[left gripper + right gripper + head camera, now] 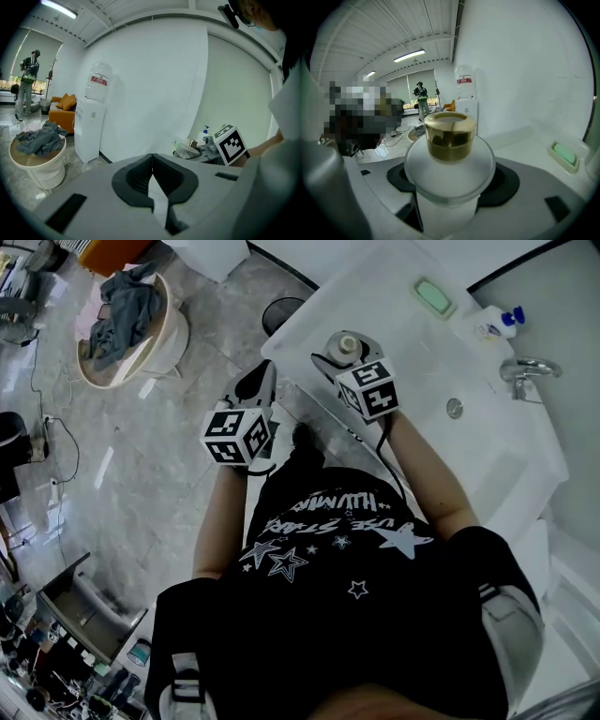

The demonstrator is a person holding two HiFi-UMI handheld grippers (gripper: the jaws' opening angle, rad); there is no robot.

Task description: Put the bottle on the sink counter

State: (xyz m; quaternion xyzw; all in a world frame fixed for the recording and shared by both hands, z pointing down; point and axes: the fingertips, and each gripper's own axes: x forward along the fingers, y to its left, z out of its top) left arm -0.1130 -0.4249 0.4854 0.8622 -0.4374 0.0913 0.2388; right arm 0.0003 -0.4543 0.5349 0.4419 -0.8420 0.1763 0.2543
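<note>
Head view, looking steeply down past a black T-shirt (347, 615) printed with white stars: the person holds out both tools over the near corner of a white sink counter (403, 329). The right gripper (346, 352) is clamped on the bottle (349, 344), a frosted white bottle with a gold cap (449, 133). In the right gripper view the bottle stands upright between the two jaws, which press against its sides below the wide shoulder. The bottle sits over the counter's near left corner, but whether its base touches the surface cannot be told. Farther along the counter lie a green soap bar (434, 296) and a white pump bottle (489, 326) with a blue top, near a chrome faucet (525, 369) that reaches over the basin. The left gripper (265, 373) hangs beside the counter edge, over the grey marble floor (122, 474). Its jaws are pressed together with nothing between them, as the left gripper view shows. On the floor to the left, well apart from the counter, stands a round tub (159, 343) heaped with grey clothes. The left gripper view also shows a white water dispenser (91, 126) against the wall beside that tub.
</note>
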